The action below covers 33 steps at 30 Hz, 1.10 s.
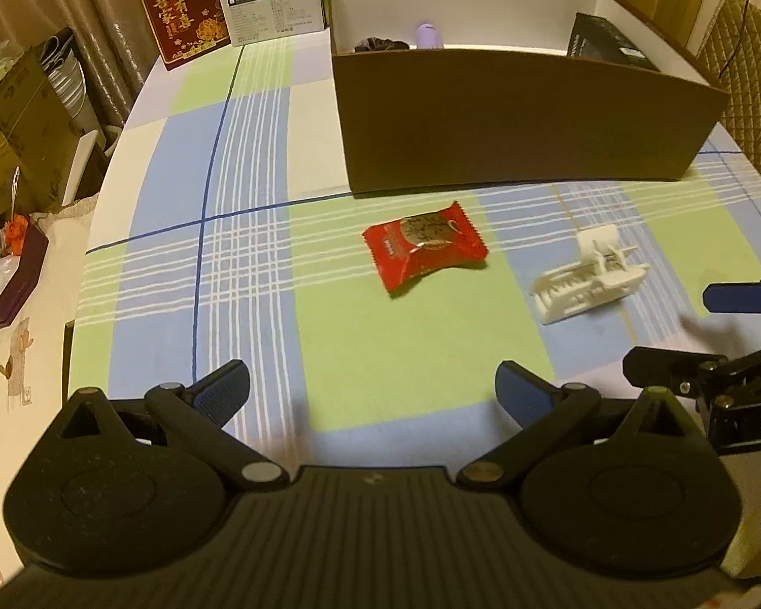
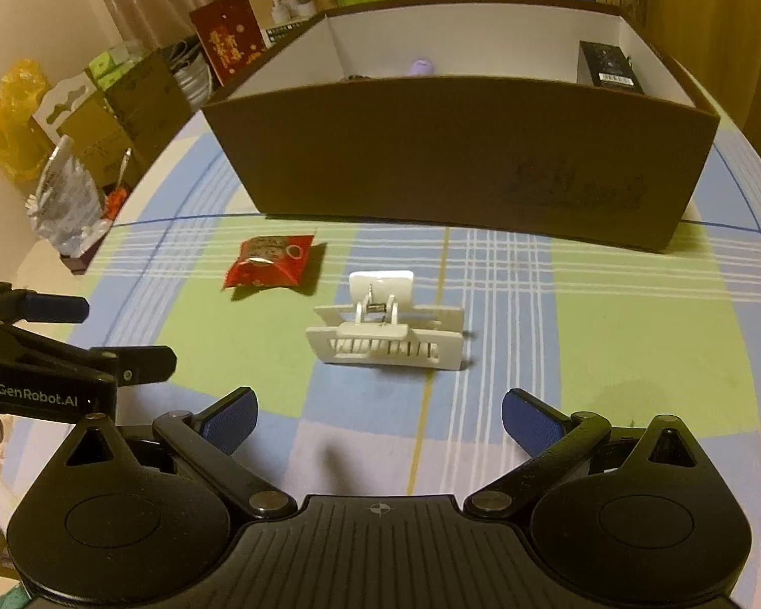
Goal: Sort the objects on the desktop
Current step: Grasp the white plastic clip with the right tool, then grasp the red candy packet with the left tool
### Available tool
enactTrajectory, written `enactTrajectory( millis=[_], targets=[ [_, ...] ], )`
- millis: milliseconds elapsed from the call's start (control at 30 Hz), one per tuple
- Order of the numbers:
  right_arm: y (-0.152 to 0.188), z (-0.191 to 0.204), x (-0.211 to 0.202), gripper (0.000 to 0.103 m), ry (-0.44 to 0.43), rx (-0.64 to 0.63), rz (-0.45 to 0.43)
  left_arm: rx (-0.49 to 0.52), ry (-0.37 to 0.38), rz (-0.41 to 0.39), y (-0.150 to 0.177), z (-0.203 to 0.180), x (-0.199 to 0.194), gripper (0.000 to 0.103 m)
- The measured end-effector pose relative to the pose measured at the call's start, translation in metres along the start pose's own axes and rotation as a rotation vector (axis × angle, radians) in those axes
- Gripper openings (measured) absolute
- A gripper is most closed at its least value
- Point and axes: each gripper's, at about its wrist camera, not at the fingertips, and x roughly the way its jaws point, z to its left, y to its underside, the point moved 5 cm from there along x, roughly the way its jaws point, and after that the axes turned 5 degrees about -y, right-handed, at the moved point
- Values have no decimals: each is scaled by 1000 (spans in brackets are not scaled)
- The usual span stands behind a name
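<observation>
While both grippers hover open, red snack packet, white hair clip, brown box

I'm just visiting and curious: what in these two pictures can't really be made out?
- Brown box contents: in both views its front wall hides most of the purple thing, dark bundle and black carton.
- Red snack packet: print too small to read.
- Right claw in the left wrist view: cut off by the picture's edge.
- White hair clip: its underside is hidden.

Open cloth before tongs; brown box blocks beyond.
</observation>
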Motion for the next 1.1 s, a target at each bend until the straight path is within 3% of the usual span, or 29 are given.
enactTrajectory(
  millis=[200,400,733,1100],
  targets=[
    [-5,1,22,100,25,-22,-9,12,7,4,-7,6,18,101],
    [-7,3,42,89,60,-40,-10,32,11,14,-14,10,35,101],
    [-13,0,51,83,103,-58,-50,63,48,17,-22,11,50,101],
    [-14,-54,30,83,196,83,-64,218,156,-60,-45,-6,62,99]
  ],
)
